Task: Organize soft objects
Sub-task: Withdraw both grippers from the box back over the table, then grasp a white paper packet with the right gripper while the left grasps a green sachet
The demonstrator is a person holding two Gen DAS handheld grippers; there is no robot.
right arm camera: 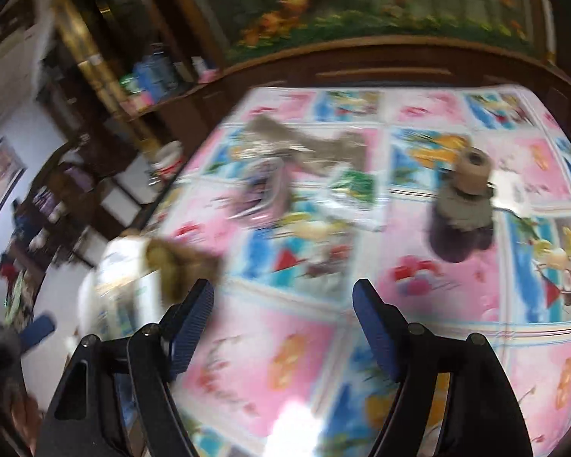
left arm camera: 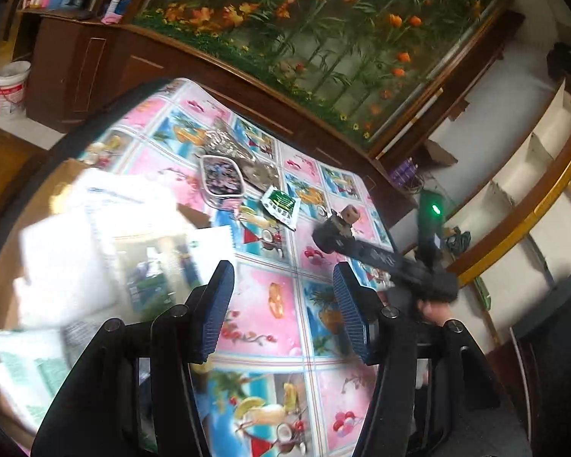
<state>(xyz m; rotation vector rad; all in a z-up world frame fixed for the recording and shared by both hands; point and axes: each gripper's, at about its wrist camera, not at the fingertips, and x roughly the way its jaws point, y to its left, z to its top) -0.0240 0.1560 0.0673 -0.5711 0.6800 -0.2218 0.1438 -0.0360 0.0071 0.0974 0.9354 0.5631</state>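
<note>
Two handheld grippers hover over a table covered by a glossy tablecloth (left arm camera: 270, 312) printed in pink and blue squares of fruit and drinks. The left gripper (left arm camera: 283, 304) has its blue-padded jaws apart with nothing between them; the right gripper (right arm camera: 283, 323) likewise stands open and empty above bare cloth.

Toward the far middle of the table lies one small cluster of soft things: a patterned pouch (left arm camera: 222, 175) with a pale zip edge, a crumpled silvery-grey wrapper (left arm camera: 232, 144) just behind it, and one green-and-white sachet (left arm camera: 280, 203) just beside the pouch. In the right wrist view the same cluster (right arm camera: 281, 175) is smeared by motion blur.

One brown spool on a dark base (right arm camera: 466, 194) stands upright, apart from the cluster, toward the table's right edge.

A blurred heap of white packets (left arm camera: 95, 236), too smeared to count, lies on a brown surface at the cloth's left edge.

The near half of the cloth lies open under both grippers. Dark wooden cabinets (left arm camera: 95, 68) and one large flower mural (left arm camera: 323, 38) close off the far side.
</note>
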